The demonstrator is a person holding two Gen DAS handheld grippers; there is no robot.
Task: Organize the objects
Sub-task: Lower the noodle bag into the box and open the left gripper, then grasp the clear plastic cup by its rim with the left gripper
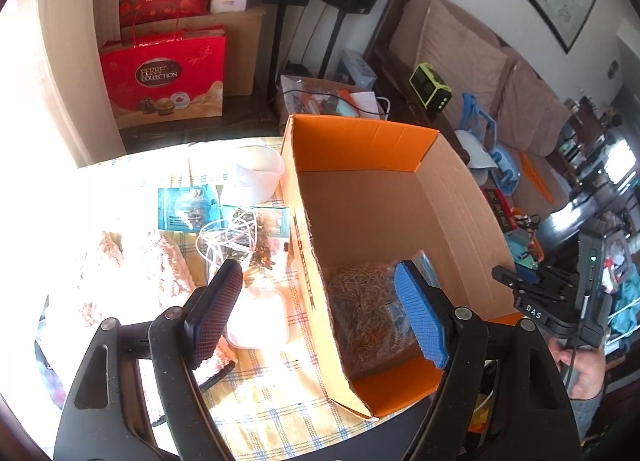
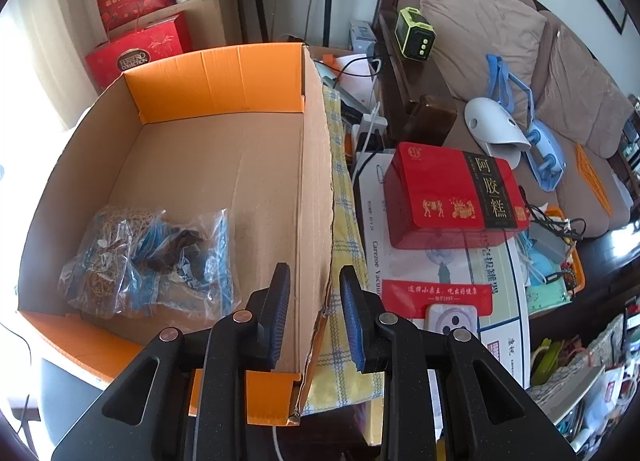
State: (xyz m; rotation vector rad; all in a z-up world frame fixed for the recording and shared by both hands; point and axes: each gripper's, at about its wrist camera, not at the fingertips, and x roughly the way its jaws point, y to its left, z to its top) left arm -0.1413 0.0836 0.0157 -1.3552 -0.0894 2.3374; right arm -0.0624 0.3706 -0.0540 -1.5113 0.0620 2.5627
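Note:
An open cardboard box (image 1: 460, 213) with orange flaps stands on the checked tablecloth (image 1: 280, 401). It also shows in the right wrist view (image 2: 200, 165). A clear bag of dried herbs (image 1: 364, 313) lies in its near corner, and also shows in the right wrist view (image 2: 148, 257). My left gripper (image 1: 320, 313) is open and empty, straddling the box's left wall. My right gripper (image 2: 314, 317) is open, one finger on each side of the box's right wall (image 2: 316, 189), not touching it. More packets (image 1: 188, 209), a white cup (image 1: 256, 177), a cable (image 1: 228, 237) and a pink cloth (image 1: 132, 273) lie left of the box.
A red tin (image 2: 452, 197) sits on a white carton (image 2: 440, 273) right of the box. A sofa (image 2: 520, 61) with a blue bag, a green device (image 2: 414, 35) and red gift bags (image 1: 160, 77) stand behind. A white square container (image 1: 260, 317) lies near my left fingers.

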